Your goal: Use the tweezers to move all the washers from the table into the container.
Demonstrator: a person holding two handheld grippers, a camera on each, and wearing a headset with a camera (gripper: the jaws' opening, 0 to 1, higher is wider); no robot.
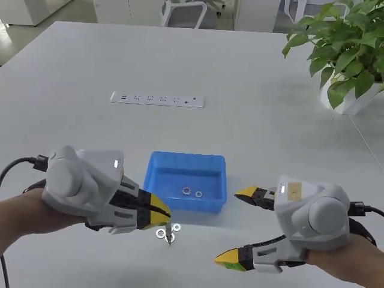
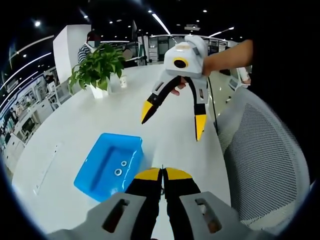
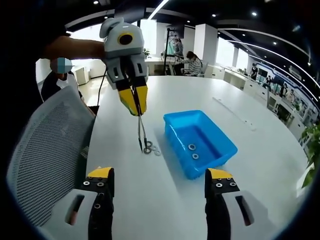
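Head view: left gripper [image 1: 161,211] tight on tweezers [image 1: 170,235] by near rim of container [image 1: 180,207]; right gripper [image 1: 228,226] spread.

The pale grey worktop [image 1: 180,54] carries a blue container [image 1: 186,158] near the front. Loose washers [image 1: 161,233] lie just nearer, a white power strip [image 1: 157,99] farther back, and a potted plant [image 1: 351,99] far right.

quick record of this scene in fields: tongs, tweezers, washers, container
left tongs: shut on tweezers
right tongs: open, empty, right of the container
tweezers tips: down at the loose washers
loose washers: at least two, on the table in front of the container
container: blue, open top
washers inside: two
further back: power strip, potted plant
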